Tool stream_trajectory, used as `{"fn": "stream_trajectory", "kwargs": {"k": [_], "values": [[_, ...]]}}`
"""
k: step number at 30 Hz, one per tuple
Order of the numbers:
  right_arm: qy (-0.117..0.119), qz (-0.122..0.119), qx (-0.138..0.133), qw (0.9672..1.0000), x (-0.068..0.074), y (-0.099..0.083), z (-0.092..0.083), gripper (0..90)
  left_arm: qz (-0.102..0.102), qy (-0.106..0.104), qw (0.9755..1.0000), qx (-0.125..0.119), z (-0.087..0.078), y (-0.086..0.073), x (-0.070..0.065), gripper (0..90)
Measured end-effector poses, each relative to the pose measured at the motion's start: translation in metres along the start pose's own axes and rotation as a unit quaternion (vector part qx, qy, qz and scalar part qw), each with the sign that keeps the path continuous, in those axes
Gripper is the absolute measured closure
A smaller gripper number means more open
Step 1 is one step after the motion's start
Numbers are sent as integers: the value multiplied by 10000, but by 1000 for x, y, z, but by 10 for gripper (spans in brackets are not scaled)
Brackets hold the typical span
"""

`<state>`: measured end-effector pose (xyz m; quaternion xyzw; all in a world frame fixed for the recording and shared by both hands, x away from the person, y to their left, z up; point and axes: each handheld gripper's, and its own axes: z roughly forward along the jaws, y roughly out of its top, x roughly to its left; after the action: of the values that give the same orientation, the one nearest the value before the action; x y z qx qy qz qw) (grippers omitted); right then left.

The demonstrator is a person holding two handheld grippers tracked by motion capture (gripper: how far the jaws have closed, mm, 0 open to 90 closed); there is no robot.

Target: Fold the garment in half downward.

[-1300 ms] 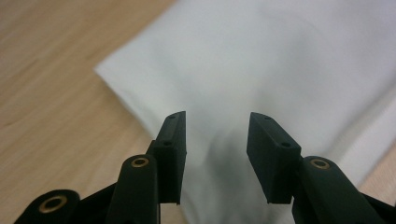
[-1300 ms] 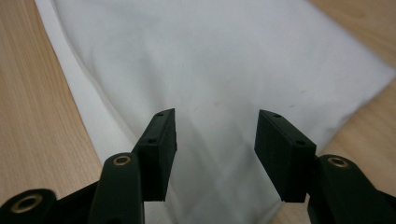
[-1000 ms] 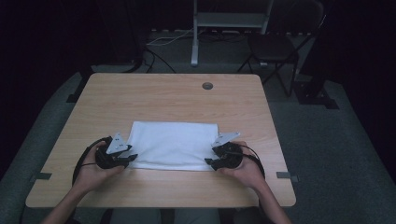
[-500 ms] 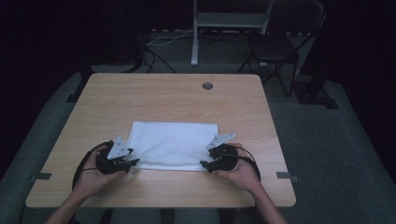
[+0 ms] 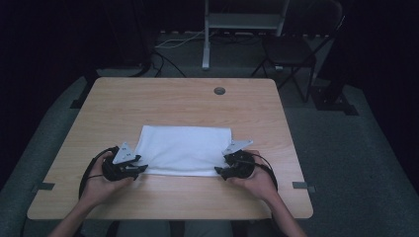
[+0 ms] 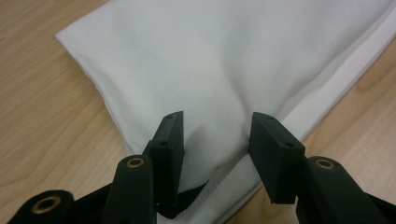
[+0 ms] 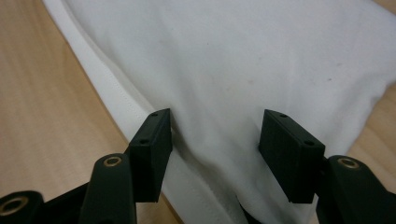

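Fig. High view w/ both gripper views. L gripper (image 5: 142,168), at the cloth's near-left corner: jaws stand partly apart, having just been opening; a soft hump of the white cloth (image 5: 184,149) sits between them, touched by the left pad, w/ a gap at the right one, so no firm pinch shows. In the left gripper view the cloth (image 6: 224,70) spreads ahead of the jaws, its stitched hem running off to the right and back under the right jaw. Cloth lies folded flat on the wooden table (image 5: 168,101), between the two grippers, near the person's edge. R gripper (image 5: 220,173), at the near-right corner: jaws likewise partly apart and just been opening; cloth (image 7: 261,60) lies between and ahead of them, hem by the left jaw, pads not pressing. Handling (judged): light, limp, layered fabric; will sag and drape if lifted, may slip from smooth pads. Best hold: each near corner, pinching through hem and all layers together, both sides at once.
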<state>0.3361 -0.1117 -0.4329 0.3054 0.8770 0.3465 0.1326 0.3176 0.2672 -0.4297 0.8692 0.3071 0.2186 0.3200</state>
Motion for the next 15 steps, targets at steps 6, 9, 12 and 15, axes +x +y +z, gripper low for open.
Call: {"fn": "stream_trajectory", "kwargs": {"k": [6,9,12,15], "values": [[43,110,-2,9999,-9,8,4,388,-133,-5,9999,-11,7,7,13,530],[50,429,-413,9982,-14,14,-1,375,-302,-15,9995,-133,7,11,19,506],[-288,710,-461,9960,-19,16,4,350,-504,66,9985,-201,9,15,21,477],[-410,703,-218,9964,-20,14,13,345,-511,79,9986,-97,13,15,21,471]]}}
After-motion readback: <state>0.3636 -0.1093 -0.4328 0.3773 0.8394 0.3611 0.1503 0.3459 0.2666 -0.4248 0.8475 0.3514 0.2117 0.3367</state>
